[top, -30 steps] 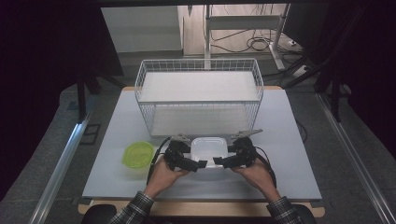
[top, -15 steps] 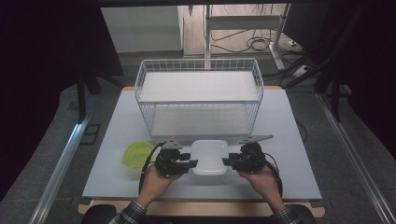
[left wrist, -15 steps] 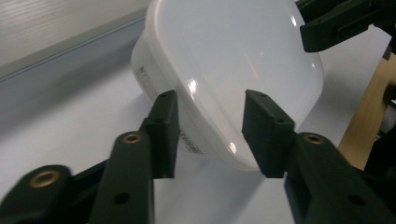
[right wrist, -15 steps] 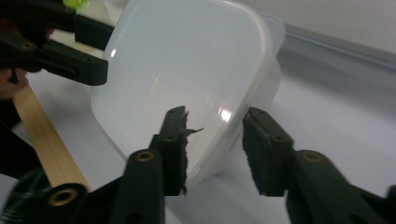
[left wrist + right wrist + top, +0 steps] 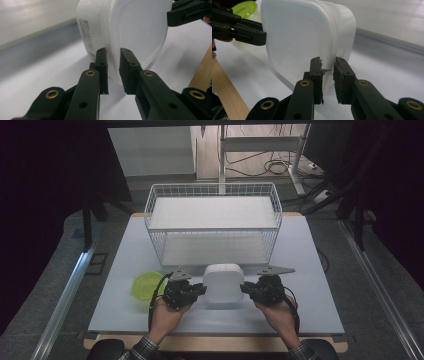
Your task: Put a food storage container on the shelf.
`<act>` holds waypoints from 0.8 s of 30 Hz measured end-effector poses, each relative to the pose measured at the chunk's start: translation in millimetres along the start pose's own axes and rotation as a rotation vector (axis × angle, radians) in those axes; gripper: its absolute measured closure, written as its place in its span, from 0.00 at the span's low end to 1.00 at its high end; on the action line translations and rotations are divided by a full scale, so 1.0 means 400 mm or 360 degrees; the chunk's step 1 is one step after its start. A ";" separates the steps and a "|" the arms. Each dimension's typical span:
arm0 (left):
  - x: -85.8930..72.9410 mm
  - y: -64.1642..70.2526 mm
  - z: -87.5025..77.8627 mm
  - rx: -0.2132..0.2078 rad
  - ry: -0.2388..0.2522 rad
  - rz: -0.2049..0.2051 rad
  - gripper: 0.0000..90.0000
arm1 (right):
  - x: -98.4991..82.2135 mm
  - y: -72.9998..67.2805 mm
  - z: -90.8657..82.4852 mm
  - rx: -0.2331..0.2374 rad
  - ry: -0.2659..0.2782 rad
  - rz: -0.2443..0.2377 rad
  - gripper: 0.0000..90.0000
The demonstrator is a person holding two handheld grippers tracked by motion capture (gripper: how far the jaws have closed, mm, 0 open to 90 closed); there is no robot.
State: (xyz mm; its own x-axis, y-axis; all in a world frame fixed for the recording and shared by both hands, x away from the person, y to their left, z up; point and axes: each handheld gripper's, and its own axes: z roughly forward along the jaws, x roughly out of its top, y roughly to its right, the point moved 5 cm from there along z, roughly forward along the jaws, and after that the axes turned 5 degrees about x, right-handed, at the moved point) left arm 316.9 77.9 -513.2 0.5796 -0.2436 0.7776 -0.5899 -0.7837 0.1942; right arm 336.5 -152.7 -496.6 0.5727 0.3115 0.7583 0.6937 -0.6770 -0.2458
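Container: white lidded plastic container (image 5: 223, 283) at the table's near middle, just in front of the wire basket (image 5: 214, 227); a green lid (image 5: 143, 285) lies near on its left.
Left gripper: left gripper (image 5: 198, 290) has just closed; jaws nearly together, pinching the container's left rim (image 5: 113, 62).
Right gripper: right gripper (image 5: 246, 290) likewise just closed, clamped on the right rim (image 5: 328, 70).
Step in hand: a two-sided lift, judging by both grips, probably toward the basket.
Doing it well: raise both hands together and level; keep pressure even so the thin rim does not slip or the lid pop.
Risk: an uneven pull tilts the container and twists it out of one grip.
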 end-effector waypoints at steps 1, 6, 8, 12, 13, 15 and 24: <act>0.000 0.000 0.000 0.0000 0.0000 0.0000 0.87 | 0.004 -0.002 -0.004 0.0006 0.0012 0.0002 0.86; 0.023 0.001 -0.026 0.0014 0.0046 0.0017 0.87 | 0.018 -0.009 -0.015 0.0021 0.0057 -0.0017 0.86; 0.035 0.001 -0.037 0.0026 0.0062 0.0027 0.87 | 0.027 -0.013 -0.019 0.0030 0.0073 -0.0019 0.86; 0.060 -0.001 -0.058 0.0043 0.0094 0.0051 0.87 | 0.049 -0.019 -0.028 0.0044 0.0106 -0.0029 0.86; 0.067 -0.001 -0.064 0.0049 0.0103 0.0057 0.87 | 0.062 -0.022 -0.033 0.0052 0.0129 -0.0037 0.86; 0.083 -0.001 -0.076 0.0062 0.0123 0.0070 0.87 | 0.068 -0.023 -0.035 0.0056 0.0139 -0.0038 0.86; 0.151 -0.015 -0.122 0.0116 0.0198 0.0107 0.87 | 0.140 -0.039 -0.053 0.0069 0.0193 -0.0089 0.87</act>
State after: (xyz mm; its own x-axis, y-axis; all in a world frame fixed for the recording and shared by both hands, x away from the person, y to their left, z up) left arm 328.0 95.7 -438.2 0.4634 -0.2276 0.8565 -0.5801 -0.8085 0.0990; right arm 348.5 -139.1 -437.6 0.4776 0.2633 0.8382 0.7427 -0.6307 -0.2250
